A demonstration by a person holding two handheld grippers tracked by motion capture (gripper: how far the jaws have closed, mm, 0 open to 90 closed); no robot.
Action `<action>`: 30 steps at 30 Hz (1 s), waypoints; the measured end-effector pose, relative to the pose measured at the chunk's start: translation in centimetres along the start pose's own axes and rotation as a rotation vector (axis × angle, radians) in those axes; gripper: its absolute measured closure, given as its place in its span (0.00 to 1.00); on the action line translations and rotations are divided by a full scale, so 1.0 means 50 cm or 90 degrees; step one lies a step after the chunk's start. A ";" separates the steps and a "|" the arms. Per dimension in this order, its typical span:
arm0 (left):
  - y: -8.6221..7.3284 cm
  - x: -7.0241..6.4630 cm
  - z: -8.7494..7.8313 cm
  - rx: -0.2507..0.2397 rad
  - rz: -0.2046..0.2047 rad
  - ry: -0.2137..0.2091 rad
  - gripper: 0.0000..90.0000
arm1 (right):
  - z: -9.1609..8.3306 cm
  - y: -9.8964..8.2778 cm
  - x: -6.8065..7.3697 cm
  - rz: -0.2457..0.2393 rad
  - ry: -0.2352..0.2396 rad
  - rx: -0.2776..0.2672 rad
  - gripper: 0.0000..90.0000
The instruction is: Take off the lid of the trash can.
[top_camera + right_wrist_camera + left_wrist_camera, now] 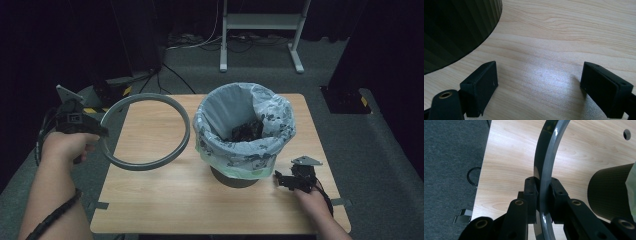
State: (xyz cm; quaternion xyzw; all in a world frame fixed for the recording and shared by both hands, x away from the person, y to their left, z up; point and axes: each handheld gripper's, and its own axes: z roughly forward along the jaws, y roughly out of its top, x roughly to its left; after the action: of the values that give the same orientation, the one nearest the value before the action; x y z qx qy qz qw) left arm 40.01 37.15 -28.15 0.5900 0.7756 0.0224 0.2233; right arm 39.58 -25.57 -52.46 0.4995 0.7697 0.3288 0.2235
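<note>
The wooden table (pixel 165 200) carries a lined bin (pixel 243 131). Left of the bin, the grey ring (pixel 145 131) hangs tilted above the tabletop, clamped in the left gripper (pixel 100 131) by a raised forearm. Right of the bin, the right gripper (pixel 278 179) rests low, jaws spread, empty.

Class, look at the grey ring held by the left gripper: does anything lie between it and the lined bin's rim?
Nothing visible does. The grey ring, clamped in the left gripper, hangs left of the lined bin, with bare table between them.
</note>
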 end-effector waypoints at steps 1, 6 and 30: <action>-0.001 0.001 0.004 0.001 0.000 0.002 0.87 | 0.000 0.000 0.000 0.000 0.000 0.000 0.15; -0.003 0.002 0.015 0.002 0.004 0.006 0.87 | 0.000 0.000 0.000 0.000 0.000 0.000 0.15; -0.024 0.041 0.096 0.006 0.002 0.016 0.87 | 0.000 0.000 0.001 0.002 0.001 0.001 0.15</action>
State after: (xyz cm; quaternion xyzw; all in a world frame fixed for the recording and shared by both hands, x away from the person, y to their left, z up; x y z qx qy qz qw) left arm 40.32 37.59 -33.48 0.5922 0.7773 0.0261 0.2109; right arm 39.56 -25.53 -52.46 0.5005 0.7694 0.3290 0.2222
